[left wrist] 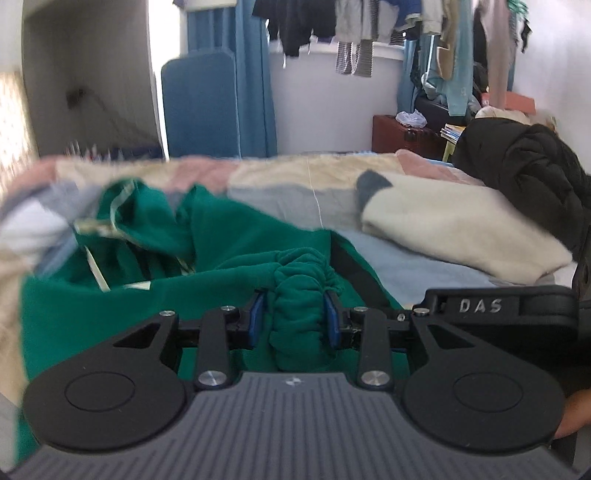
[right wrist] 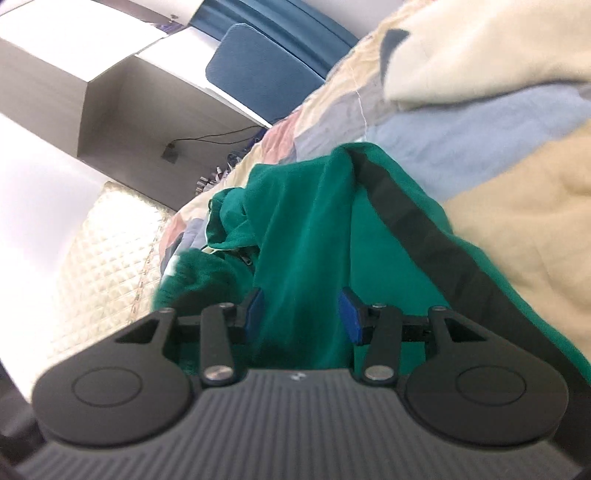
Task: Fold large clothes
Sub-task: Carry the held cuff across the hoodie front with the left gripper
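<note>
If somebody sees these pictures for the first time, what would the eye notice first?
The bright green garment lying on the patchwork quilt stands out most. A bunched fold of it is squeezed in the left gripper, and the right gripper has green cloth between its fingers. A black padded jacket lies at the far right.

I see a bed with a patchwork quilt [left wrist: 280,192] in pale blue, cream and pink. Behind it: white wall [left wrist: 332,103], blue curtain [left wrist: 255,92], blue padded panel [left wrist: 199,103]. Clothes hang overhead [left wrist: 354,33]. Dark red cabinet [left wrist: 399,134] at right. Bright daylight.
</note>
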Demonstrator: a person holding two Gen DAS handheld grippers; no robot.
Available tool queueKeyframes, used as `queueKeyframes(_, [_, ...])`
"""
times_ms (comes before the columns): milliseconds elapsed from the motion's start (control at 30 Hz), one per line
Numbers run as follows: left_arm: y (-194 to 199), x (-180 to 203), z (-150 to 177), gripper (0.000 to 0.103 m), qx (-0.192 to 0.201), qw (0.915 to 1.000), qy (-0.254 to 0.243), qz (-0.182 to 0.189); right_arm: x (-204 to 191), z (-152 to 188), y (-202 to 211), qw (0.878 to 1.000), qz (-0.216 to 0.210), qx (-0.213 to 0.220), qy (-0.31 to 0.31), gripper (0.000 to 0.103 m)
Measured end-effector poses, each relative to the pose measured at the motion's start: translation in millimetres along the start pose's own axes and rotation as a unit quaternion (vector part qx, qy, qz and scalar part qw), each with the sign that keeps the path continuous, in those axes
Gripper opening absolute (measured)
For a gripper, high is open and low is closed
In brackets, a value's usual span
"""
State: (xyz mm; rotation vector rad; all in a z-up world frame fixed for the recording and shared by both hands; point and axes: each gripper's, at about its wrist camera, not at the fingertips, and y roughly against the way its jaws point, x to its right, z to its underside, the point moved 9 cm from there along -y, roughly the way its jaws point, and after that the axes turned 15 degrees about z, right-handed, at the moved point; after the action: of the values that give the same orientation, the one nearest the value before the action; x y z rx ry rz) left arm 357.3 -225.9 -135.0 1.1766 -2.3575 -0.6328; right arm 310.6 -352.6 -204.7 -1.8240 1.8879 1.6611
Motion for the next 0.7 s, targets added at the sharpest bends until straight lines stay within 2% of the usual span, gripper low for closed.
queueKeyframes(33, [-3,-6,3,0.044,0.000,0.9999,0.011,0.012,1,1,-2,1.000,0.003,-0.002,0.000,0.048])
queueKeyframes(100, [-6,-11,9,0.069,0.001,0.9985,0.026,0.047,0,0,-5,1.000,0.010,0.000,0.005,0.048])
queueKeyframes(167, [-4,-12,17,0.085,0.003,0.9957,0.038,0.084,-1,0,-7,1.000,0.018,0.005,0.011,0.048])
queueKeyframes(267, [8,-21,32,0.087,0.000,0.9944,0.051,0.092,-4,1,-4,0.999,0.027,0.018,0.023,0.048])
queueKeyframes(367, [34,-50,48,0.087,0.026,0.9912,0.083,0.100,-9,2,0,0.998,0.039,0.033,0.044,0.048])
queueKeyframes(400, [43,-65,53,0.087,0.037,0.9905,0.096,0.091,-11,3,2,0.997,0.042,0.037,0.051,0.048])
queueKeyframes(500, [61,-130,74,0.087,0.056,0.9849,0.160,0.035,-18,5,1,0.995,0.052,0.045,0.071,0.049])
queueKeyframes(567, [70,-179,89,0.087,0.065,0.9755,0.210,-0.010,-22,7,-2,0.994,0.062,0.047,0.083,0.061])
queueKeyframes(700, [74,-248,107,0.087,0.061,0.9650,0.238,-0.092,-34,17,-14,0.990,0.079,0.044,0.112,0.061])
